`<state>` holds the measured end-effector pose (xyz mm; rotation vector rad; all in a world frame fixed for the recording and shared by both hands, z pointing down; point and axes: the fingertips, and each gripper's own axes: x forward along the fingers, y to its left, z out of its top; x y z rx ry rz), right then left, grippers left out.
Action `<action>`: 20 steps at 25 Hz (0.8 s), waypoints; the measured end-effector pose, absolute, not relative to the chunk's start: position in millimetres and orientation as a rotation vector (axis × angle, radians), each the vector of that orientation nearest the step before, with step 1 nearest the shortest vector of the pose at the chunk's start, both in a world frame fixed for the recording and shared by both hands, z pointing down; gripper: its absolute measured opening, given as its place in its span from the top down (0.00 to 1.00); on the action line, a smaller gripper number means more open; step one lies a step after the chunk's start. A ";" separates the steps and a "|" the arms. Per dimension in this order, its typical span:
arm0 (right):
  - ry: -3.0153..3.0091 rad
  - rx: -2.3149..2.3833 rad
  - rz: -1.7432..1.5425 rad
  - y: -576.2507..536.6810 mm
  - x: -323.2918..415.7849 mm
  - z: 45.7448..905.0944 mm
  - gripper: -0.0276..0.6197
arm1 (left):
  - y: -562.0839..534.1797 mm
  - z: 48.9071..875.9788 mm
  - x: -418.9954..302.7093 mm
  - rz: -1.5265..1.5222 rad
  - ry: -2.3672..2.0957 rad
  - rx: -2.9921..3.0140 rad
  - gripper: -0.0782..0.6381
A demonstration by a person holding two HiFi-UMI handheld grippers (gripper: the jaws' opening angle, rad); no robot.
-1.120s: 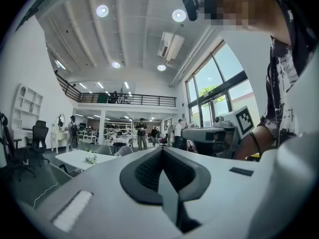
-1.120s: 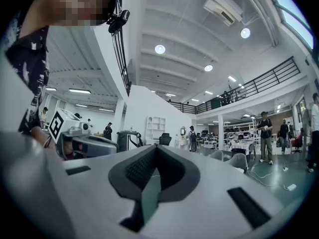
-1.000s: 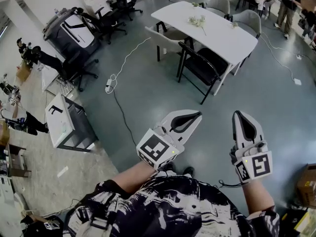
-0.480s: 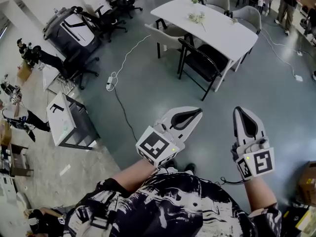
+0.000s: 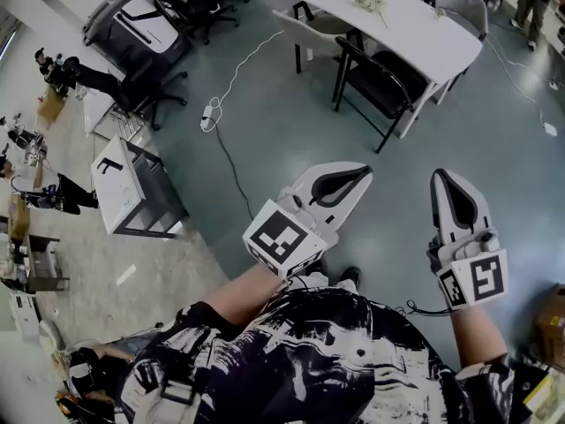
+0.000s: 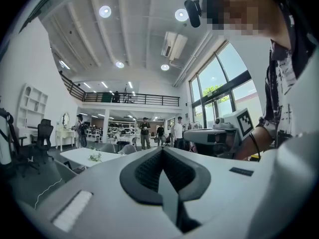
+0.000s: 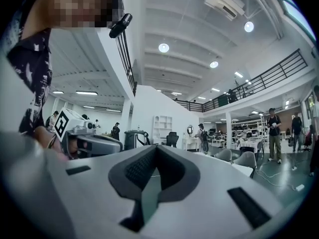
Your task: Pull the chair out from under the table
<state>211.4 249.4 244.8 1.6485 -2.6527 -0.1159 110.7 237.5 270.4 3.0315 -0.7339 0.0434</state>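
A black folding chair point(image 5: 381, 79) stands at the near side of the white table point(image 5: 424, 38), its seat partly under the top. A light chair point(image 5: 309, 32) is tucked in to its left. Both grippers are held out level, well short of the table, above the grey floor. My left gripper point(image 5: 360, 175) is shut and empty, and so is my right gripper point(image 5: 444, 178). In the left gripper view the left gripper point(image 6: 162, 151) has its jaws together, with the table point(image 6: 84, 156) far off. The right gripper point(image 7: 155, 148) shows the same, its jaws closed on nothing.
A power strip with its cable point(image 5: 210, 117) lies on the floor between me and the table. A white cabinet point(image 5: 124, 188) and a black case point(image 5: 141, 26) with office chairs stand to the left. A cardboard box point(image 5: 552, 325) sits at the right. Several people stand far behind the table.
The table and chairs have slid up and to the right in the head view. Both grippers stay shut and in about the same place.
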 end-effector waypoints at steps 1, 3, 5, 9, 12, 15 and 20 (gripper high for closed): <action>-2.665 1.640 -0.109 246.2 206.8 245.4 0.96 | 234.8 270.8 105.7 0.037 -0.738 3.031 0.88; -2.698 1.630 -0.089 238.5 197.4 246.9 0.96 | 228.3 273.2 95.3 0.018 -0.742 3.024 0.88; -2.735 1.608 -0.062 230.0 185.6 249.4 0.95 | 221.8 276.4 85.0 0.012 -0.740 3.021 0.88; -2.833 1.512 -0.041 209.7 145.9 248.5 0.56 | 206.5 269.9 57.4 -0.068 -0.698 3.051 0.70; -2.876 1.431 -0.043 192.5 111.2 251.8 0.45 | 193.2 268.8 32.3 -0.099 -0.651 3.094 0.39; -2.914 1.378 -0.051 172.4 80.0 256.3 0.35 | 175.3 275.6 6.9 -0.086 -0.633 3.121 0.35; -2.933 1.340 -0.086 142.1 37.9 253.0 0.30 | 141.7 276.8 -38.3 -0.091 -0.600 3.136 0.32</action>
